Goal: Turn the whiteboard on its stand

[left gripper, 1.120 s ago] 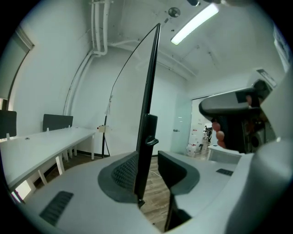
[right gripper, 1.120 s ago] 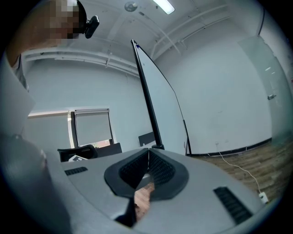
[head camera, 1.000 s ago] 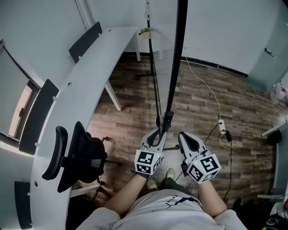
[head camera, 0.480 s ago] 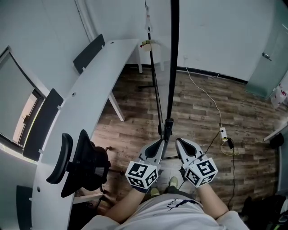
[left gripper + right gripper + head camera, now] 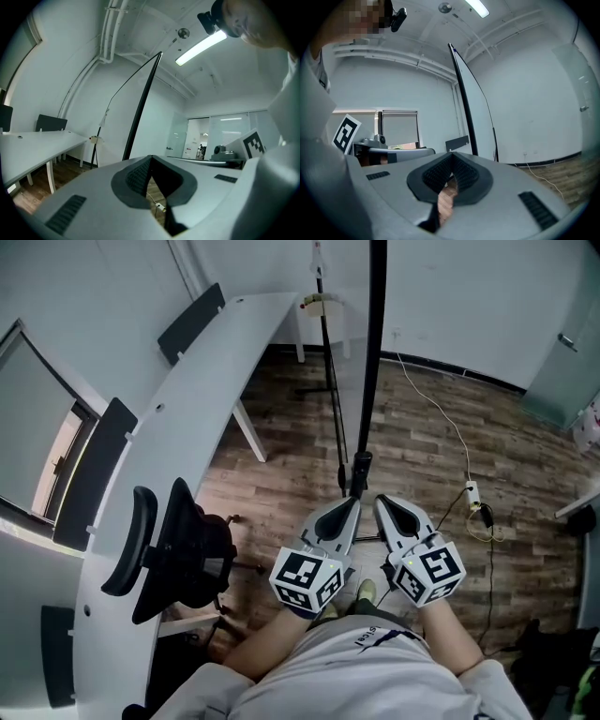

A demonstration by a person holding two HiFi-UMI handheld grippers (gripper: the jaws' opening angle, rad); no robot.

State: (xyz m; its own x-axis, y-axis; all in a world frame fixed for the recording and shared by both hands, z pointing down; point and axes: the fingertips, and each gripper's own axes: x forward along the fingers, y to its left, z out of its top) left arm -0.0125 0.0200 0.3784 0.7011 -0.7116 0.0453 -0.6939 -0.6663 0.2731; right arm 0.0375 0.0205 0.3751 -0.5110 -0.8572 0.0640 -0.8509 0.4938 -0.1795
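Note:
The whiteboard [image 5: 373, 352] shows edge-on in the head view as a tall black strip, ending in a dark clamp [image 5: 360, 468] on its stand just above the floor. My left gripper [image 5: 351, 505] is just below that clamp, its jaws shut with nothing between them. In the left gripper view the board's black edge [image 5: 140, 108] rises a little left of the closed tips [image 5: 151, 158]. My right gripper [image 5: 384, 504] sits beside the left one, also shut and empty. In the right gripper view the board [image 5: 461, 93] stands ahead of its tips [image 5: 451, 156].
A long curved white desk [image 5: 187, 381] runs along the left with a black office chair [image 5: 178, 554] beside it. A thin black tripod pole [image 5: 330, 381] stands just left of the board. A white cable and power strip [image 5: 473, 498] lie on the wood floor to the right.
The left gripper's jaws, open near the stand's clamp a second ago, have closed. Both grippers sit slightly lower and to the right in the head view, and the head camera has shifted.

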